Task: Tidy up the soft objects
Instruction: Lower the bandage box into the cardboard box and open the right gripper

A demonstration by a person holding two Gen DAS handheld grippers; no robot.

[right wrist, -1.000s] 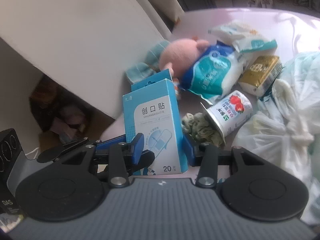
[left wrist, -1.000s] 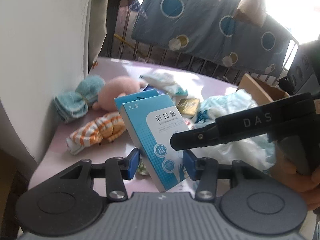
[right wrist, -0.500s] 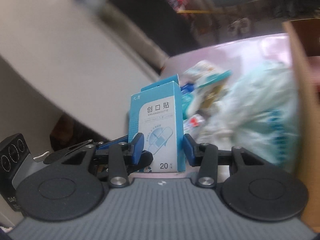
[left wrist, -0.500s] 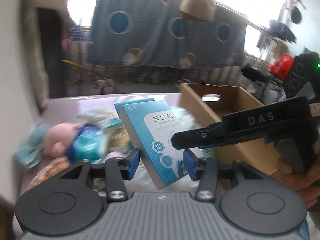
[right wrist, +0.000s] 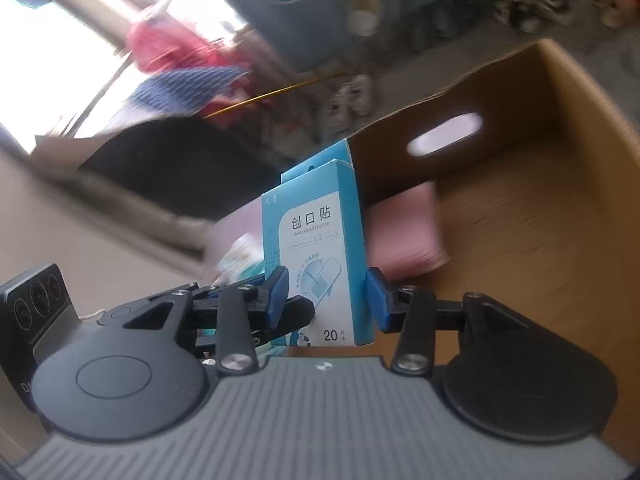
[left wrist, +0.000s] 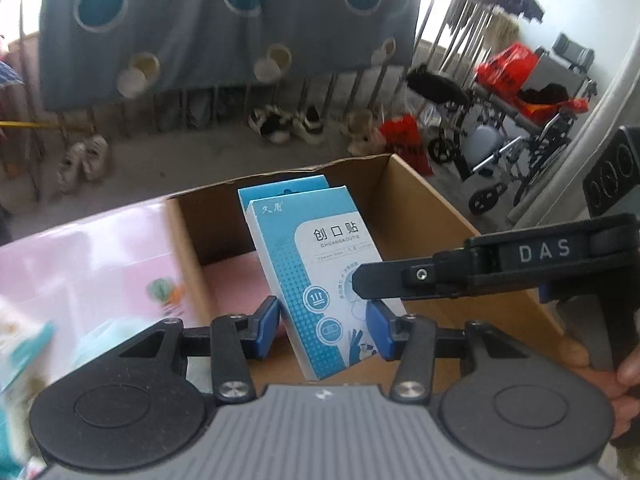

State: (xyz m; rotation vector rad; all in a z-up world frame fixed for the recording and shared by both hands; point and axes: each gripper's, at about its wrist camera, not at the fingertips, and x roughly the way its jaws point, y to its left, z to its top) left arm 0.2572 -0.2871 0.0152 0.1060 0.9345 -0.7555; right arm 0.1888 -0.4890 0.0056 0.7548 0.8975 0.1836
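While both of my grippers clamp it, the blue box (left wrist: 316,276) hangs above the open carton (left wrist: 420,200), which stands on the pink table (left wrist: 80,256).

Items, largest first:
1. Carton: brown cardboard. Only the right wrist view shows the oval hand-hole (right wrist: 444,134) in its wall. A pink pad (right wrist: 404,232) lies on its floor.
2. Table: only the left wrist view shows its printed pink surface, left of the carton.
3. Background: only the left wrist view shows a wheelchair (left wrist: 516,148) and shoes (left wrist: 284,122) on the floor beyond the table, and a grey cloth (left wrist: 224,20) with blue circles on a railing. The right wrist view is blurred there.
4. Left gripper (left wrist: 322,326): its blue pads press on the two sides of the box near its lower end.
5. Right gripper (right wrist: 326,298): its pads pinch the same box across a narrower face. In the left wrist view its finger (left wrist: 480,272) reads "DAS".
6. Box: tilted in the left wrist view. Front reads "创口贴" and "CHUANGKOUTIE". Only the right wrist view shows "20" at the bottom corner.
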